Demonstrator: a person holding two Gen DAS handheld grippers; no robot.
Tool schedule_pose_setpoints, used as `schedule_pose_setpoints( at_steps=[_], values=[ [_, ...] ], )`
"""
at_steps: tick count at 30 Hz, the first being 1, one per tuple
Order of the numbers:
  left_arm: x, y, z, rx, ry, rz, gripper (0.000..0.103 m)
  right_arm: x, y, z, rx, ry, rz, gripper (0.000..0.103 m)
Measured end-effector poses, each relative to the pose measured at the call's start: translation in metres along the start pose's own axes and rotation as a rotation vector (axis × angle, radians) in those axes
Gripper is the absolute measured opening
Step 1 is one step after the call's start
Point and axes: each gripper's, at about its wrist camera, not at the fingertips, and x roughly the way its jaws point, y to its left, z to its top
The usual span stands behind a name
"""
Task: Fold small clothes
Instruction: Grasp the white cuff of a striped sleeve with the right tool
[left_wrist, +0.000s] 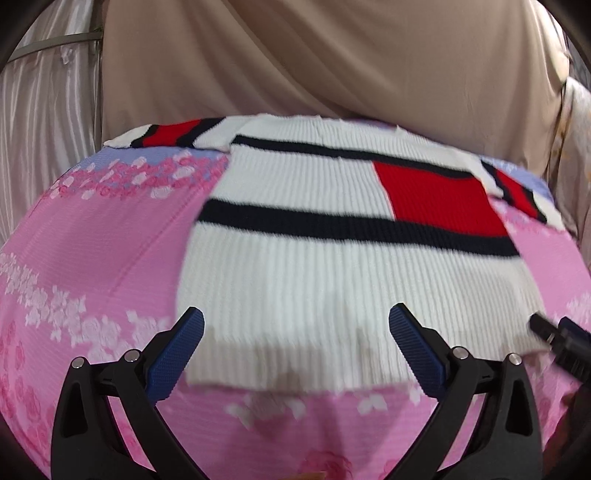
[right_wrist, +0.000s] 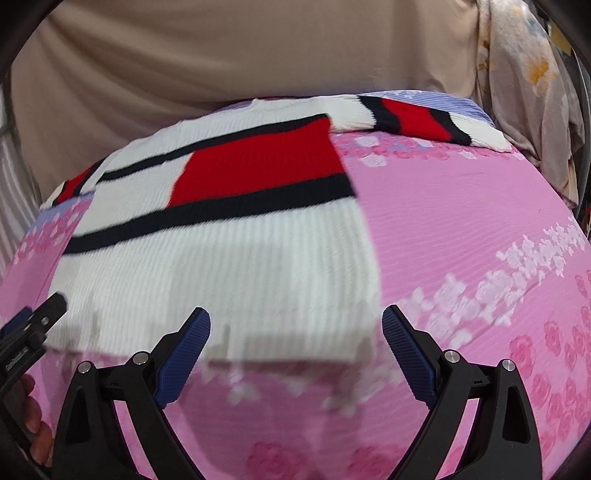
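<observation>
a home bedroom: pink floral bedsheet (left_wrist: 110, 240), beige curtain (left_wrist: 332, 55) behind.

Bright, even light falls on my views, soft shadows from my fingers (left_wrist: 192, 332) smear over the sweater (left_wrist: 332, 266) near its hem, motion blur softens everything, and the fisheye bends the bedspread (right_wrist: 461, 229) toward dark vignetted corners.

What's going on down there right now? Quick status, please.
Left gripper open, right gripper open, both empty at the near hem. Sweater flat on the pink bedsheet, sleeves out, unfolded. Nothing in the way.
</observation>
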Motion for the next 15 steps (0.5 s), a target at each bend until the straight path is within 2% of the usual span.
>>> schedule_pose_setpoints(
  at_steps=[5,7,9,12,15],
  values=[
    [0.013,0.028,0.037,-0.041,-0.007,-0.007,0.098,0.034,-0.112,0.093,0.191,-0.039,-0.07,0.092],
    [0.025,0.032,0.048,-0.025,0.022,0.022,0.098,0.056,-0.157,0.128,0.252,-0.044,-0.112,0.092],
    [0.037,0.034,0.054,-0.01,0.044,0.055,0.098,0.081,-0.195,0.157,0.322,-0.038,-0.112,0.092],
    [0.05,0.042,0.061,-0.036,0.063,0.094,0.098,0.126,-0.243,0.19,0.442,-0.017,-0.114,0.092],
    [0.062,0.047,0.067,-0.05,0.081,0.12,0.098,0.159,-0.28,0.205,0.545,0.001,-0.14,0.09]
  ],
)
